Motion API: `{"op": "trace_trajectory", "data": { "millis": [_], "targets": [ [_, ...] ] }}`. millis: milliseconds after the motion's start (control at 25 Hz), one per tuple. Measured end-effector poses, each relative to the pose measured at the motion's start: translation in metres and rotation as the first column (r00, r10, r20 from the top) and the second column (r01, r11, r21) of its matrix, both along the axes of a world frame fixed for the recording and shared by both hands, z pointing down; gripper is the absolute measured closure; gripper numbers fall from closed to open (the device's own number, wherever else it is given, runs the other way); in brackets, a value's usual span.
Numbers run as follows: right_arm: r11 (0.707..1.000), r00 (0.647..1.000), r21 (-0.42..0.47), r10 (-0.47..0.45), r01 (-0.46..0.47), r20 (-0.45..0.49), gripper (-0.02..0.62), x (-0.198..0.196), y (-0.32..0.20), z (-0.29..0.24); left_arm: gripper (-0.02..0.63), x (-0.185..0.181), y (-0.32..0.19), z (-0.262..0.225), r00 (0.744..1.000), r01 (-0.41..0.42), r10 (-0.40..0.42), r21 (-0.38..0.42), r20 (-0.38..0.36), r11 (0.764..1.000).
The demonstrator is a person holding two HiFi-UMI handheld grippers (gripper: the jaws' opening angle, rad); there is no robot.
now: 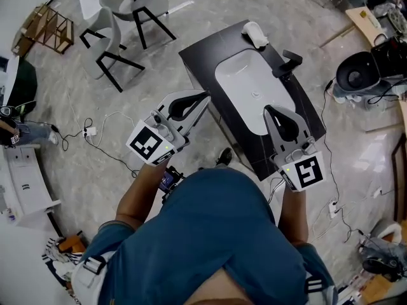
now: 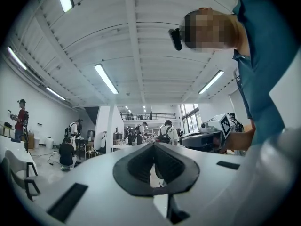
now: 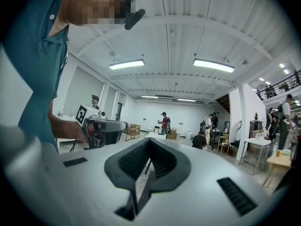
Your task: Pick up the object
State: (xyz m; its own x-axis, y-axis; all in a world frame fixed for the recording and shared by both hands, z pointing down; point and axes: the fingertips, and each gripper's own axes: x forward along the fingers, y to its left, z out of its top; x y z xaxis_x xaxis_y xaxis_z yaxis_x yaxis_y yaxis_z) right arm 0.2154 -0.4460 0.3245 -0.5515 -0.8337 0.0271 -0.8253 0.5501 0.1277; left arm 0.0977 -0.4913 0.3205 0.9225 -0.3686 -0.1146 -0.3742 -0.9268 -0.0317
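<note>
Fingers (image 2: 134, 166) of the left gripper (image 2: 153, 145) are closed tip to tip, with nothing between their black ribbed pads. In the head view this gripper hangs over the grey floor (image 1: 127, 126) just beside the near left edge of the table (image 1: 203, 59), and its tip reaches that edge. A cube with a square marker (image 1: 147, 143) sits at its rear.

The table is a dark rectangle with a long white oval panel (image 1: 245, 81) set into its top. 2 loose things lie on it, and I cannot tell which one the task means. A white object (image 1: 255, 33), small, rounded and lumpy, rests at the far end of the table, just beyond the panel's far tip. A black object (image 1: 289, 62), angular with a raised arm, sits at the table's right edge, just beside the panel. Both are too small for finer detail.

Over the near end of the table hangs the right gripper (image 3: 149, 140), its tip above the near end of the panel and well apart from both objects. Its fingers are also closed and hold nothing.
</note>
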Motion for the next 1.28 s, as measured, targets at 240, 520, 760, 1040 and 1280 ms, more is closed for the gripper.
{"op": "trace_trajectory", "data": {
  "millis": [240,520,760,1040,1280],
  "targets": [
    [1.000,1.000,0.007,-0.007,0.007,-0.003,0.581,0.021,-0.025,0.004,0.604,0.032,-0.027,0.003,1.000,-0.015,0.015,0.005,0.002,1.000],
    [1.000,1.000,0.028,0.009,-0.009,-0.008,0.581,0.039,-0.045,0.005,0.604,0.058,-0.050,0.007,0.999,-0.051,0.051,-0.007,0.006,0.999],
    [0.999,0.999,0.005,0.050,-0.050,-0.015,0.581,0.041,-0.068,0.007,0.604,0.067,-0.081,0.008,0.995,-0.101,0.101,-0.011,0.001,0.995],
    [0.993,0.993,-0.010,0.114,-0.114,-0.018,0.581,0.041,-0.105,0.006,0.604,0.072,-0.130,0.006,0.985,-0.173,0.173,-0.009,-0.002,0.985],
    [0.986,0.987,-0.041,0.158,-0.159,-0.024,0.581,0.027,-0.147,0.016,0.604,0.063,-0.177,0.013,0.976,-0.220,0.220,-0.029,-0.008,0.975]
  ]
}}
